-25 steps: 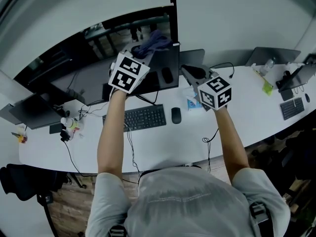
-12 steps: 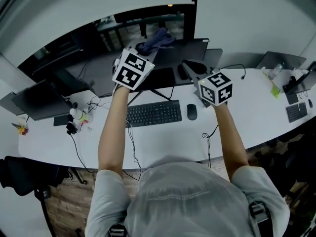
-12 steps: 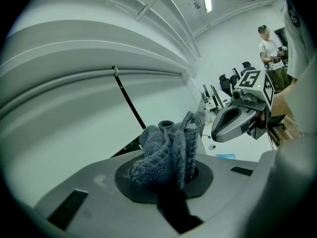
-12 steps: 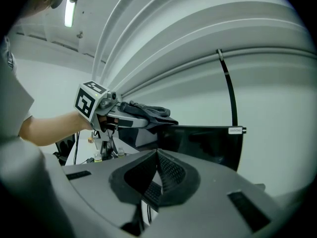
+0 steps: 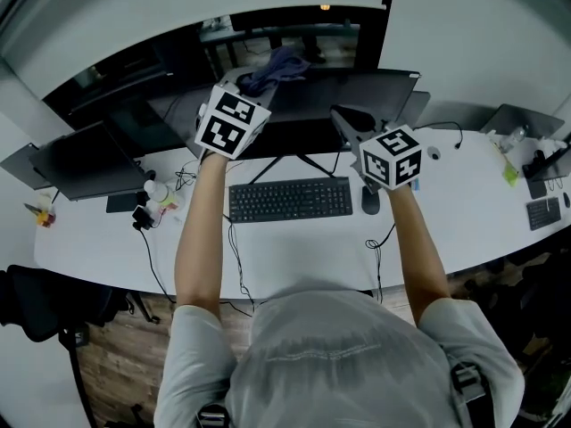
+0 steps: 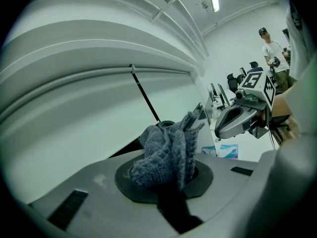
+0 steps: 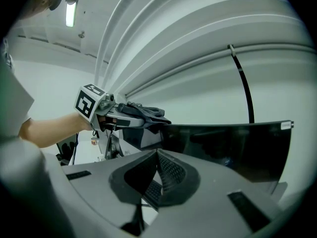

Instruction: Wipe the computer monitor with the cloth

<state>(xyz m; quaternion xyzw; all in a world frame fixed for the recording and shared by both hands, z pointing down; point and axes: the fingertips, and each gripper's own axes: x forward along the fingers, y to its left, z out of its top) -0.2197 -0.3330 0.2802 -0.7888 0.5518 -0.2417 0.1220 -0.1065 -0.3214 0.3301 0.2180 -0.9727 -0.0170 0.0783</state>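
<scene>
While I am holding the left tongs (image 5: 252, 86) up over the far edge of the desk (image 5: 294, 257), they are clamping down on the cloth (image 6: 166, 150). It is a grey knitted rag bunched into a wad that is sticking out past the tips. It is sitting right at the top left corner of the monitor (image 7: 233, 148). I cannot tell whether it is touching the glass yet.

The right tongs (image 7: 157, 167) are hanging pressed together with nothing between them, raised in front of the screen's middle above the keyboard (image 5: 287, 199).

I am judging the cloth to be light, soft and limp. It is going to fold and drag rather than push, so I am gripping it at the middle of the bunch. That way a thick pad is leading and the hard tips are staying off the panel.

The monitor is looking like a thin, dark, glossy panel perched on a slim stand. I am expecting it to rock backwards and to mark easily under any hard pressure. I am therefore planning light, flat strokes across it. If it starts wobbling, I am thinking the right tongs should steady it by the frame at an edge, never by the screen face.
</scene>
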